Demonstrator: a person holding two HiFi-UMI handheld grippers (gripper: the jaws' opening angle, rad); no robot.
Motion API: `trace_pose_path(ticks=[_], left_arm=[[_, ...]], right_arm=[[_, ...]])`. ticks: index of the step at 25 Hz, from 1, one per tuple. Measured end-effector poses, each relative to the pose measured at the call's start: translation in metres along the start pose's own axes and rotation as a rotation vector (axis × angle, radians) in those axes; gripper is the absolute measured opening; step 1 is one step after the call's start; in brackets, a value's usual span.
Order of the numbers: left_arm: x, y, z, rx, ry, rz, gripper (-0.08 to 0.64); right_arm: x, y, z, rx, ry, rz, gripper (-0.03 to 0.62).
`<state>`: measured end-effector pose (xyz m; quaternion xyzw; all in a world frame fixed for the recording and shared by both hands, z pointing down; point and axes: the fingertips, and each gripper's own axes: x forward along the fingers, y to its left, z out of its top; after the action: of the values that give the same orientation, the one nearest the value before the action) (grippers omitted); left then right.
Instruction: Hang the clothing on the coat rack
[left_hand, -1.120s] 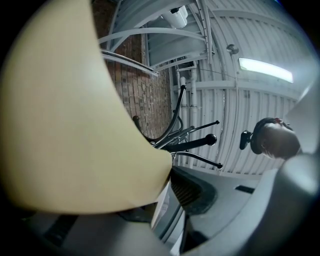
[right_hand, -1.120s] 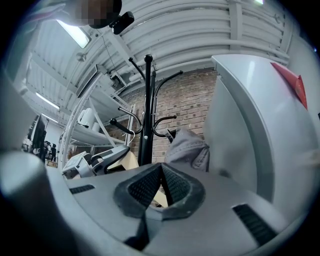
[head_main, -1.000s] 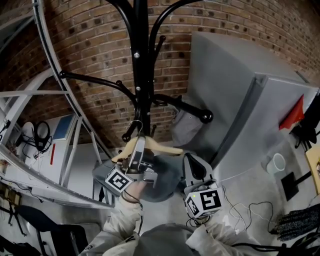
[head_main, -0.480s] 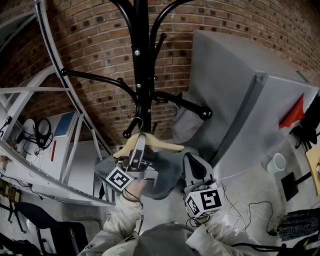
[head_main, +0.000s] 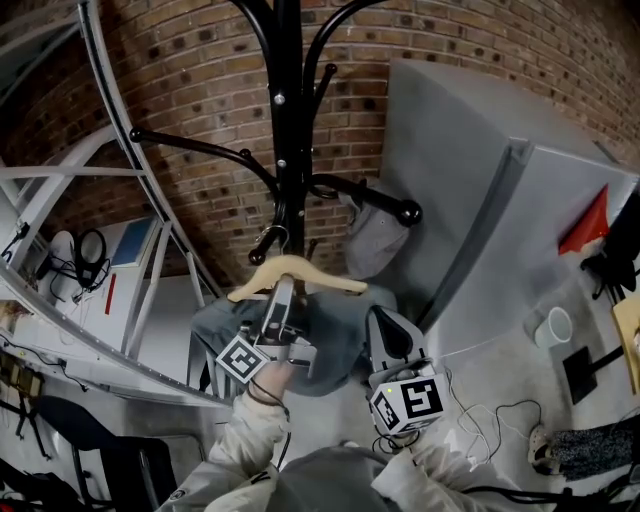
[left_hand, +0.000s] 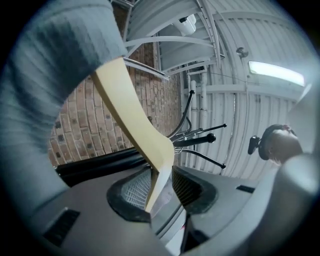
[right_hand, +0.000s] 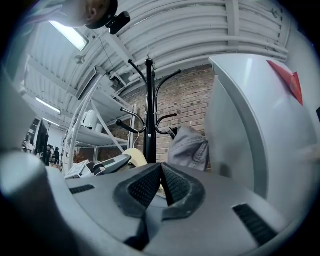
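Observation:
A black coat rack (head_main: 288, 130) stands before the brick wall. A wooden hanger (head_main: 295, 270) carrying a grey garment (head_main: 335, 340) has its metal hook (head_main: 268, 240) over the knob end of a low rack arm. My left gripper (head_main: 283, 290) points up just under the hanger's middle. In the left gripper view its jaws (left_hand: 161, 170) are opening; the hanger's wood (left_hand: 135, 120) stands between them, clear of the right pad. My right gripper (head_main: 385, 318) is shut and empty beside the garment, aimed at the rack (right_hand: 149, 110).
A second grey garment (head_main: 372, 240) hangs from the rack arm on the right. A tall grey cabinet (head_main: 480, 180) stands close on the right. White metal shelving (head_main: 60, 200) fills the left. A mug (head_main: 553, 325) and cables (head_main: 490, 420) lie on the floor.
The hanger now sits slightly higher and more level, its whole bar showing above the left gripper's tip. The right gripper has stayed put.

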<state>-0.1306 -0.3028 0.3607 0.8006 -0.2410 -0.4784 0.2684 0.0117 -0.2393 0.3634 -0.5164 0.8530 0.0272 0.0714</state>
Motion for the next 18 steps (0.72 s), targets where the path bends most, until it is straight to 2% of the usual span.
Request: trace_pose_path(ticks=[3,5,12,18], left_arm=[[-0.009,-0.001,-0.006,0.012,0.014,0.018,0.126],[-0.015,-0.004,-0.011,0.054,0.038,0.026,0.126],[-0.036,-0.027,-0.019,0.348,0.156,0.097,0.101],[-0.059,-0.041,-0.025,0.541,0.249,0.19,0.056]], right_arm=[[-0.004,0.003,-0.001,0.005,0.003,0.008,0.023],[-0.007,0.004,-0.004,0.014,0.006,0.012,0.023],[-0.009,0.021,-0.01,0.04,0.017,0.071,0.024],[-0.008,0.042,-0.023,0.057,0.046,0.137,0.023]])
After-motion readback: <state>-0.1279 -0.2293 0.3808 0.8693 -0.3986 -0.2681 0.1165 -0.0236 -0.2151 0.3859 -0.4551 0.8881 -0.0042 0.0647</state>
